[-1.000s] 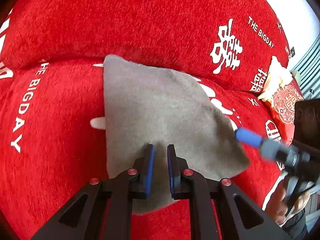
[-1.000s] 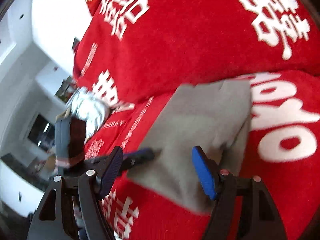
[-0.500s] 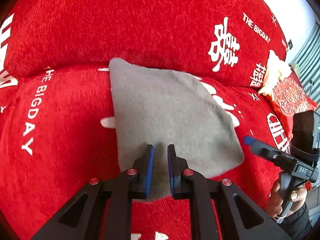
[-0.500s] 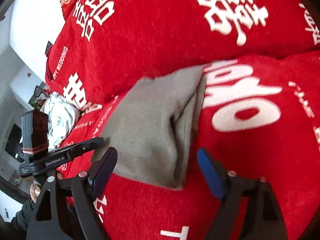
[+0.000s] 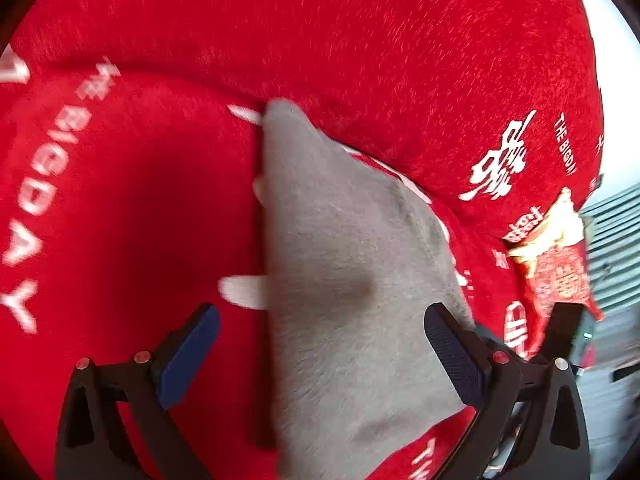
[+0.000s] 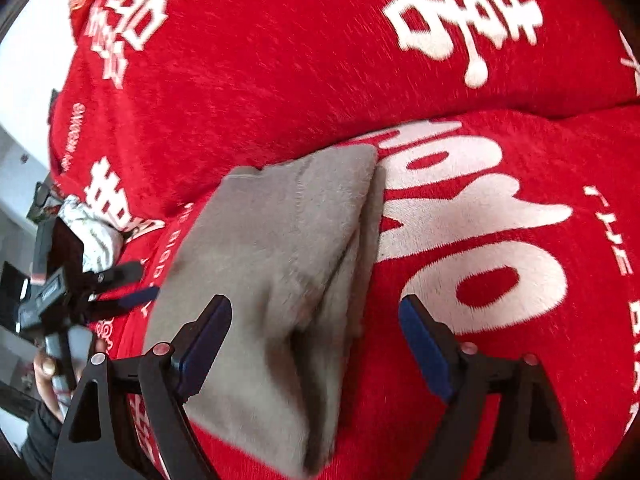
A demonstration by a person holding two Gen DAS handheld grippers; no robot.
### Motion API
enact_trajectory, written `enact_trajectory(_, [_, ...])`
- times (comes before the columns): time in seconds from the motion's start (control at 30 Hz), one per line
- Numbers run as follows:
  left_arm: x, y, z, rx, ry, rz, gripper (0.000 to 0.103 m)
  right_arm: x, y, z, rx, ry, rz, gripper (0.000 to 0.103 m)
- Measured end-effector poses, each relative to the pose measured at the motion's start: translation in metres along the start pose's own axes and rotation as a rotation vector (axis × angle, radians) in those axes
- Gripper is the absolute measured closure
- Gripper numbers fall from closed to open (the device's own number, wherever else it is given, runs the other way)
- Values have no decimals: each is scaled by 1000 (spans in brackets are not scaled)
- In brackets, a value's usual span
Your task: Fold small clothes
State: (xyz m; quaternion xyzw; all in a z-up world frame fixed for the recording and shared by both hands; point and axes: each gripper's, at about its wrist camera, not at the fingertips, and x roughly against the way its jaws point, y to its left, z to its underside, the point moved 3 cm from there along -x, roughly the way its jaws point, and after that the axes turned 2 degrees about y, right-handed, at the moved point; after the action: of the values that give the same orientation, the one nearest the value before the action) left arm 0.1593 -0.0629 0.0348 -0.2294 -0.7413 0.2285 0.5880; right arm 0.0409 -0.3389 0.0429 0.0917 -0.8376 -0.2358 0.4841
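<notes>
Between both our spread, still-opening jaws lies the folded grey garment on the red sofa seat, long axis running toward the backrest.

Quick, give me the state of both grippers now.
Left gripper: jaws opening wide, holding nothing; grey cloth lies below.
Right gripper: jaws opening, holding nothing, over the same cloth.

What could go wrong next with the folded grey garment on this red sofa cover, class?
1. The grey garment shows loose layers along one edge; with both grippers' jaws opening and gripping nothing, the fold may spring apart.
2. The left gripper and right gripper straddle the cloth closely, so either could snag and drag it across the plush red cover.
</notes>
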Motion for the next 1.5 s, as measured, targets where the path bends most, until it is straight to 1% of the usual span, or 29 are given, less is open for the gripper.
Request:
enact_trajectory(0.07, [-13, 1, -2, 13, 19, 44, 1, -15, -2, -5, -18, 34, -17, 15])
enact_trajectory(0.13, [-25, 0, 0, 9, 46, 52, 1, -26, -3, -6, -26, 62, -32, 15])
enact_trajectory(0.23, [-44, 4, -1, 6, 79, -4, 1, -42, -3, -9, -39, 87, -41, 15])
enact_trajectory(0.27, [-46, 5, -2, -3, 71, -6, 1, -48, -4, -10, -51, 93, -49, 15])
enact_trajectory(0.33, [-48, 3, -4, -23, 62, -15, 1, -54, -3, -13, -61, 75, -61, 15])
enact_trajectory(0.4, [-53, 1, -8, -54, 72, -32, 1, -61, 0, -17, -62, 73, -68, 18])
enact_trajectory(0.43, [-55, -1, -10, -80, 76, -43, 1, -65, 3, -19, -57, 81, -79, 22])
enact_trajectory(0.5, [-62, -9, -10, -151, 85, -87, 2, -71, 8, -20, -50, 95, -92, 34])
enact_trajectory(0.53, [-64, -13, -10, -184, 83, -111, 5, -73, 9, -21, -53, 102, -104, 46])
enact_trajectory(0.57, [-66, -20, -7, -224, 83, -115, 22, -75, 9, -21, -59, 108, -115, 53])
enact_trajectory(0.63, [-63, -25, -6, -237, 58, -128, 31, -75, 11, -20, -56, 102, -122, 57])
enact_trajectory(0.67, [-60, -28, -5, -247, 46, -123, 37, -73, 12, -19, -51, 96, -123, 58])
enact_trajectory(0.7, [-58, -29, -5, -253, 33, -120, 41, -71, 12, -18, -51, 91, -124, 58])
enact_trajectory(0.8, [-54, -30, -2, -256, 16, -126, 43, -67, 16, -18, -45, 76, -114, 59])
enact_trajectory(0.9, [-50, -34, 1, -284, 2, -157, 46, -66, 20, -19, -29, 71, -92, 59])
enact_trajectory(1.07, [-49, -39, 4, -302, -5, -186, 46, -63, 26, -19, -17, 69, -68, 60])
enact_trajectory(1.17, [-47, -40, 6, -306, -9, -189, 47, -61, 30, -19, -15, 66, -59, 60])
enact_trajectory(1.2, [-45, -40, 6, -306, -10, -185, 50, -60, 30, -18, -14, 65, -57, 60])
enact_trajectory(1.5, [-36, -37, 14, -303, -14, -183, 52, -57, 49, -12, 8, 65, -36, 60])
